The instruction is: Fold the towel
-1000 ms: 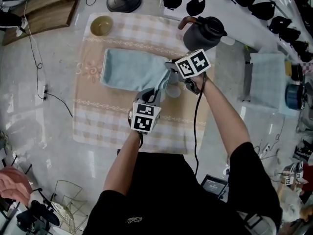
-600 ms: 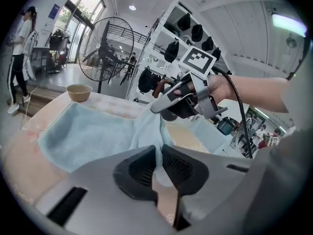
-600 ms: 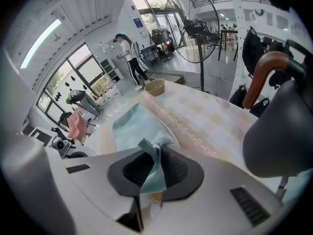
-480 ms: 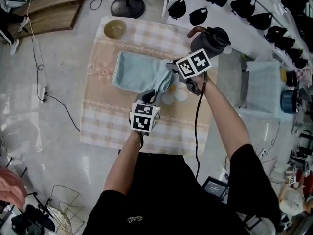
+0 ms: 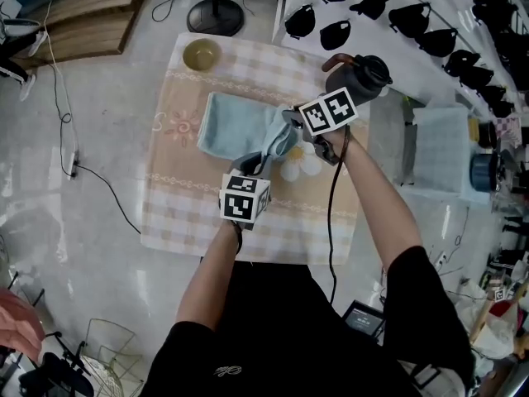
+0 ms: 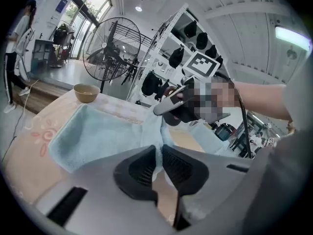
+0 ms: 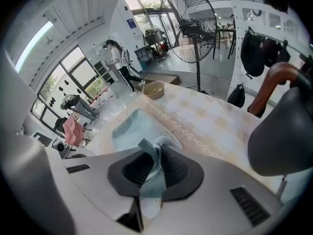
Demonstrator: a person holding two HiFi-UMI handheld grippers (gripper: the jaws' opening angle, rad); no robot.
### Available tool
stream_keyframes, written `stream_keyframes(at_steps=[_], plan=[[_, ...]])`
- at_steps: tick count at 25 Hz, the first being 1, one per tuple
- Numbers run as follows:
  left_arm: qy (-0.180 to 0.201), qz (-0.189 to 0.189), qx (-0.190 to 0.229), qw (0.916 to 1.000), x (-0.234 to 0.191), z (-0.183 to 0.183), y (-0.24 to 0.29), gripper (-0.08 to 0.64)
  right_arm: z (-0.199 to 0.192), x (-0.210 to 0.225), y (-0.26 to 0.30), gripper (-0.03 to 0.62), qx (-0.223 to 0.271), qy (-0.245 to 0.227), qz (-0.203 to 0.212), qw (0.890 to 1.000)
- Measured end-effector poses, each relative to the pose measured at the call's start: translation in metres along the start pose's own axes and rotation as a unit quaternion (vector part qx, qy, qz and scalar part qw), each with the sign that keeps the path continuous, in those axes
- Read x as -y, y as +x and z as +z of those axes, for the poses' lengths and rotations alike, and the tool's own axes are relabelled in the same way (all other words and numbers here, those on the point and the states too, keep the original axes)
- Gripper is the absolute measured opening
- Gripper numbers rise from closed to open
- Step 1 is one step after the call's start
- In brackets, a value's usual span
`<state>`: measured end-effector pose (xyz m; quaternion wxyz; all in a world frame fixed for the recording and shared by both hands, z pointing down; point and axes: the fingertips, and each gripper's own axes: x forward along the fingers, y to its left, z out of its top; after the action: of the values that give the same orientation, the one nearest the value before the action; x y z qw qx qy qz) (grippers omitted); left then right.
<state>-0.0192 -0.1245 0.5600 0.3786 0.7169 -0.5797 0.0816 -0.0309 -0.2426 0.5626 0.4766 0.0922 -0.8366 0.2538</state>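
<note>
A light blue towel (image 5: 235,126) lies on the checked tablecloth (image 5: 207,213), its right end lifted off the table. My left gripper (image 5: 258,162) is shut on the near right corner of the towel (image 6: 102,133); the cloth runs between its dark pads (image 6: 142,170). My right gripper (image 5: 291,121) is shut on the far right corner, a fold of towel (image 7: 151,173) pinched between its pads (image 7: 173,170). In the left gripper view the right gripper (image 6: 171,104) hangs above the raised edge, just beyond my left jaws.
A black kettle with a brown handle (image 5: 357,74) stands just right of the right gripper. A small olive bowl (image 5: 201,54) sits at the far left corner of the cloth. A floor fan base (image 5: 215,15), a shelf of black caps (image 5: 413,11) and a floor cable (image 5: 99,180) surround the table.
Both grippers, each still holding its corner, have lifted a little and carried the towel's right end leftward over the flat part. The camera view has shifted as well.
</note>
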Motion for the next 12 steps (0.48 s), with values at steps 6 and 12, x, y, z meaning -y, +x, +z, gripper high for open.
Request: stream_keyframes(at_steps=[6, 12], plan=[[-0.018, -0.003, 0.016, 0.9997, -0.020, 0.017, -0.013, 0.046, 0.023, -0.012, 0.008, 0.049, -0.011, -0.008, -0.005, 1.000], [-0.055, -0.008, 0.046, 0.9974, -0.056, 0.037, -0.037, 0.046, 0.059, -0.039, 0.023, 0.049, -0.029, -0.023, -0.008, 0.999]])
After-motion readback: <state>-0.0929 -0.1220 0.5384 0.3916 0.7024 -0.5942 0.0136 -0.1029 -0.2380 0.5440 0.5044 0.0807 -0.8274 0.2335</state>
